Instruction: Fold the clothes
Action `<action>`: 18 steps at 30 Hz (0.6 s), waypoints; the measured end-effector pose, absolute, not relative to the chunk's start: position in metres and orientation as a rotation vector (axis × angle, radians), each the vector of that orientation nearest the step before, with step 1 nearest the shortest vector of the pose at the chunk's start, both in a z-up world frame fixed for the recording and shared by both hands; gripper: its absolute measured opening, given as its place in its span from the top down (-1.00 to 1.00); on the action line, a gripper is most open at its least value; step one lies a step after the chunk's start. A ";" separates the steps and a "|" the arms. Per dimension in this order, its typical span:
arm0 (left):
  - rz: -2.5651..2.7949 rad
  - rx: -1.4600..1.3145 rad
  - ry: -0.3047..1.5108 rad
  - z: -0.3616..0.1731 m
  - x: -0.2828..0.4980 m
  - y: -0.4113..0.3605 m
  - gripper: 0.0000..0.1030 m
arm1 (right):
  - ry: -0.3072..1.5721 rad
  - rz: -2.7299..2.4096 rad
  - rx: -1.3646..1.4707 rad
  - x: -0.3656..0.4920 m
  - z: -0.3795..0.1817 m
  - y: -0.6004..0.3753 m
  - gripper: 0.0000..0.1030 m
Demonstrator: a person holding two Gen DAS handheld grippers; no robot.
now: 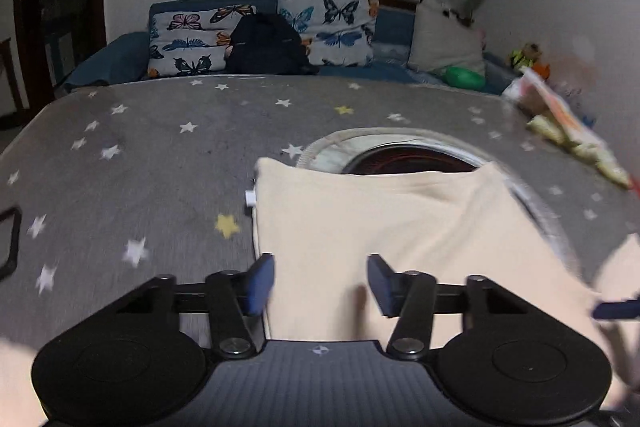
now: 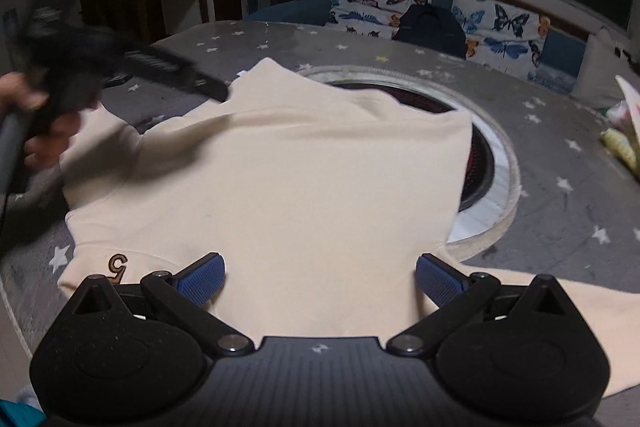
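A cream garment (image 2: 304,183) lies partly folded on a round table with a grey star-print cloth (image 2: 560,147); it also shows in the left wrist view (image 1: 380,227). A small brown mark (image 2: 117,263) sits near its front left edge. My left gripper (image 1: 320,281) is open and empty, hovering over the garment's near left part. My right gripper (image 2: 320,279) is open wide and empty, just above the garment's near edge. The left gripper also appears blurred at the left of the right wrist view (image 2: 80,67), held in a hand.
A round recessed heater (image 2: 484,163) sits in the table's middle, partly covered by the garment. Snack packets (image 1: 560,131) lie at the table's right. Behind are a sofa with butterfly cushions (image 1: 340,27) and a black backpack (image 1: 266,45).
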State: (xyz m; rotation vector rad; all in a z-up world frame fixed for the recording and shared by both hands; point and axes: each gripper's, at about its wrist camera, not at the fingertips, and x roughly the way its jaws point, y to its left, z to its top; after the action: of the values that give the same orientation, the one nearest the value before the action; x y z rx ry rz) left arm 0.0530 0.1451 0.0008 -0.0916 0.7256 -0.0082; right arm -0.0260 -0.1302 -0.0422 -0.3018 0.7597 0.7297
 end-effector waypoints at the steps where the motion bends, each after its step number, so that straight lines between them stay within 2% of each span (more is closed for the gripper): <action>1: -0.002 -0.067 0.733 -0.004 0.062 0.143 0.11 | 0.766 0.729 -0.302 -0.025 -0.045 -0.130 -1.00; 4: 0.022 -0.003 0.740 -0.016 0.084 0.139 0.23 | 0.768 0.727 -0.311 -0.026 -0.050 -0.132 -1.00; 10: 0.112 0.152 0.698 -0.024 0.112 0.129 0.22 | 0.763 0.734 -0.312 -0.029 -0.051 -0.132 -1.00; 18: 0.270 0.102 0.715 -0.023 0.138 0.157 0.18 | 0.720 0.738 -0.298 -0.032 -0.056 -0.137 -1.00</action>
State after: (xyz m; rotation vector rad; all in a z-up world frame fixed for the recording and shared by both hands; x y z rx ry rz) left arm 0.1381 0.1567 -0.0234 0.1025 0.7147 0.2697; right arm -0.0324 -0.1372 -0.0559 -0.2978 0.7205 0.7384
